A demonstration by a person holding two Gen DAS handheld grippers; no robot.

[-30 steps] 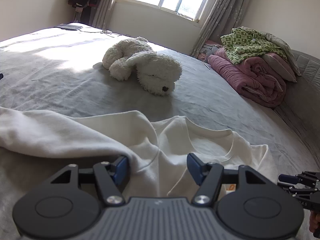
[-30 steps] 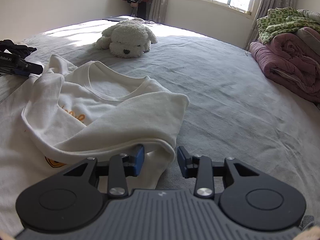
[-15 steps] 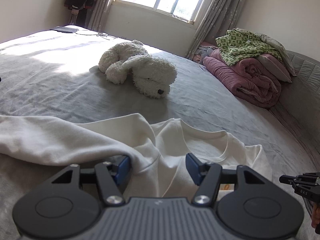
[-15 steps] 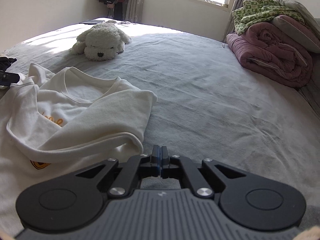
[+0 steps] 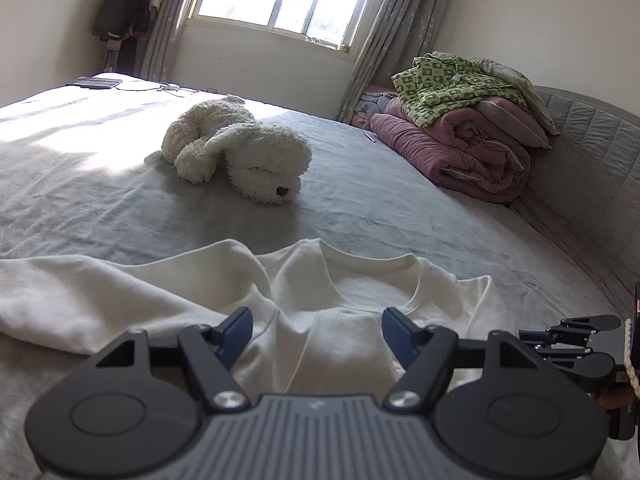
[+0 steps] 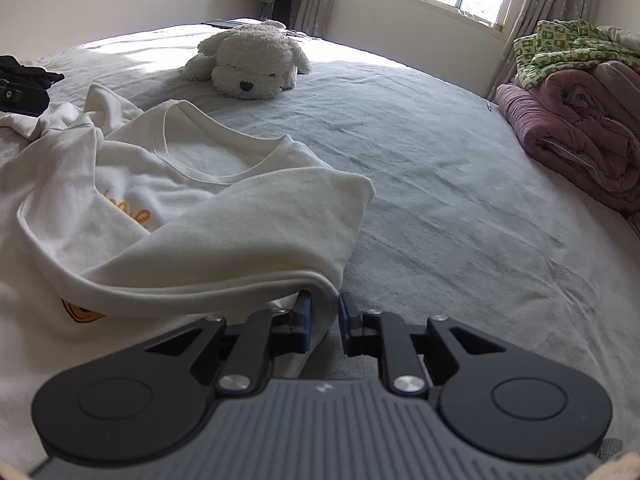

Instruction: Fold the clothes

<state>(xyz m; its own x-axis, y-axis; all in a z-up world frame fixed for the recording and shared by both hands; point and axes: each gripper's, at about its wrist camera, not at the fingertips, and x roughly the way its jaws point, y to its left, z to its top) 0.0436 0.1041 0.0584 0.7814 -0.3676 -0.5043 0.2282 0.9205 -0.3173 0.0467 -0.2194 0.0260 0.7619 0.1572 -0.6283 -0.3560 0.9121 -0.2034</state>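
I have the cream sweatshirt (image 6: 192, 184) lying face up on the grey bedsheet (image 6: 460, 200), its neckline toward the plush dog (image 6: 250, 60), with orange print showing on the chest. From my left wrist camera, the left gripper (image 5: 316, 326) hangs over the garment's upper chest with its 2 blue-padded fingers spread wide; cloth lies below the gap and nothing is pinched. A sleeve (image 5: 100, 296) is folded in over the body on the left of that view, its rounded fold edge running toward my left finger. The ribbed collar (image 5: 360, 264) sits just beyond the fingertips.

From my right wrist camera, the right gripper (image 6: 323, 320) is at the sweatshirt's right-hand edge, fingers parted by a narrow gap. The other sleeve (image 6: 248, 248) is folded across the chest, and its hanging cuff corner drops just in front of my left pad; I cannot tell whether it touches. The right pad is over bare sheet.

To the right of the garment the sheet is open and lightly wrinkled, well clear up to the rolled maroon quilt (image 6: 580, 136) with the green patterned blanket (image 6: 568, 48) on top. The plush dog lies beyond the collar, apart from it. At the far left of my right view, the other gripper's dark body is near the far sleeve.
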